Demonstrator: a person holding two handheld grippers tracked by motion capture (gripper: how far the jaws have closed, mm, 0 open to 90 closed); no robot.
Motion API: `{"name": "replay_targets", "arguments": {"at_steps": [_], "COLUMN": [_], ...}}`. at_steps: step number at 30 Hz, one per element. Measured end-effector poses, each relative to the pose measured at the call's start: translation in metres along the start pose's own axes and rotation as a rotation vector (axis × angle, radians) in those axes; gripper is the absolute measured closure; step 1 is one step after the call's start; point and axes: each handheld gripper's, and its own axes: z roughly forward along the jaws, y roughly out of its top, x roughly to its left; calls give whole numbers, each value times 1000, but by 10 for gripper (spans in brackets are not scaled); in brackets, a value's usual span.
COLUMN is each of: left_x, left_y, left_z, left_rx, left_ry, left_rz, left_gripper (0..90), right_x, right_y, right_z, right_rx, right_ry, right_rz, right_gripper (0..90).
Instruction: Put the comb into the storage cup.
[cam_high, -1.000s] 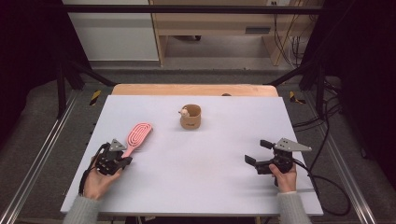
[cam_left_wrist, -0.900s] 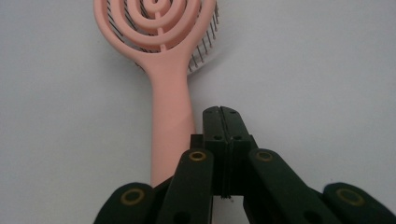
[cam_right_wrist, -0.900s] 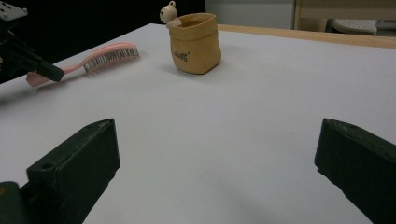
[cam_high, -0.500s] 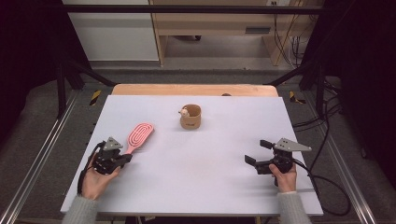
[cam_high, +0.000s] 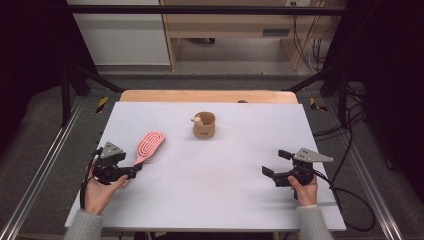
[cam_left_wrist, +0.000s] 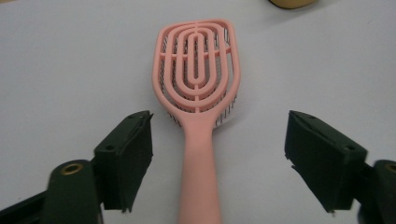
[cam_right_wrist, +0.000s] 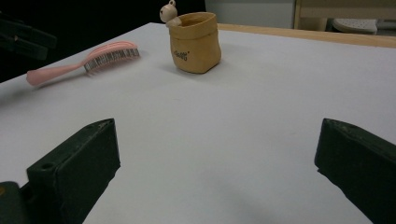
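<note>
Now the left gripper (cam_high: 134, 171) has its jaws spread wide; they have just been opening, and the handle of the pink hairbrush (cam_left_wrist: 198, 93) lies between them, nearer to the left jaw in the left gripper view, w/ clear gaps on both sides. No pad touches it. The brush lies flat on the white table (cam_high: 220, 200), back side up, head pointing away from the jaws.

The right gripper (cam_high: 272, 166) is also spread, nothing between its jaws, and the brush is well apart from it. The small tan pouch (cam_right_wrist: 194, 42) w/ a little figure (cam_right_wrist: 168, 12) on its rim stands far ahead of the right jaws.

Risks, in my judgement: the handle is thin and lies low on the table, so if the jaws close too high the pads may slide over it and miss. Because the handle is off-centre, one pad would touch first and push the brush sideways or turn it. A grip at the very end of the handle may let the heavier head droop when lifted.
</note>
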Motion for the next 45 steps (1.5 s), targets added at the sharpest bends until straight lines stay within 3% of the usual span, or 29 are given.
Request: {"name": "replay_targets", "arguments": {"at_steps": [7,13,25,35,45], "left_x": [1,2,5,7,15], "left_y": [2,6,20,23,10], "left_z": [-1,-4,-2,14,33], "left_rx": [12,35,66,102,160], "left_ry": [-20,-25,-39,-52,-34], "left_rz": [-30,-35,-18,-19,-4], "left_gripper": [77,28,5,5,5], "right_x": [0,0,0,0,0], "right_y": [0,0,0,0,0], "right_z": [0,0,0,0,0], "right_rx": [-1,-1,0,1,0], "right_ry": [-1,0,-3,-2,-1], "right_rz": [-1,-1,-2,-1,-2], "right_gripper": [4,4,4,4,4]}}
